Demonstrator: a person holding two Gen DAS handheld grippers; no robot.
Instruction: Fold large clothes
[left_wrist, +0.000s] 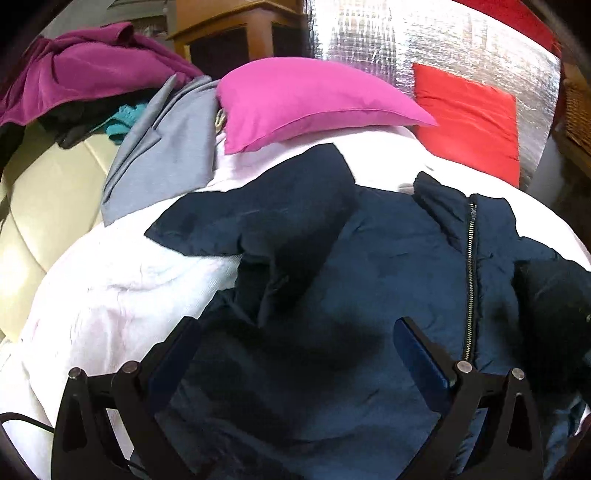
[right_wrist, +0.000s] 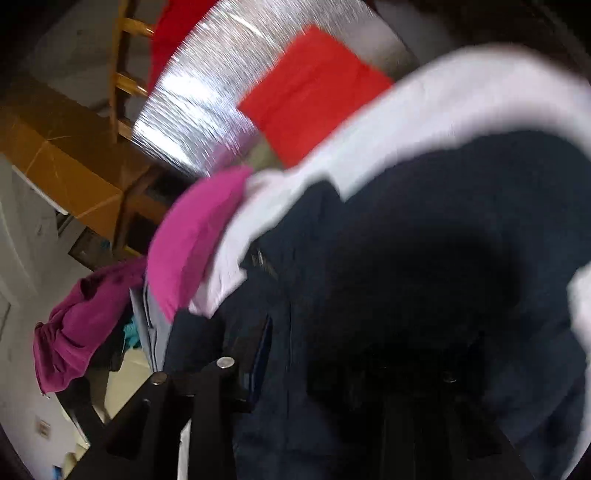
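In the left wrist view, your left claw (left_wrist: 295, 354) stands wide open over the navy puffer jacket (left_wrist: 369, 258), which lies zip-up on the white bedsheet (left_wrist: 110, 288) across the centre and lower right of the frame; a sleeve is already folded in at upper centre, below the pink pillow (left_wrist: 314, 103). Flatten that sleeve before the next fold.

In the right wrist view, blurred, the right claw (right_wrist: 332, 369) is partly lost against dark fabric at lower centre; I cannot tell whether it grips. Confirm the hold first.
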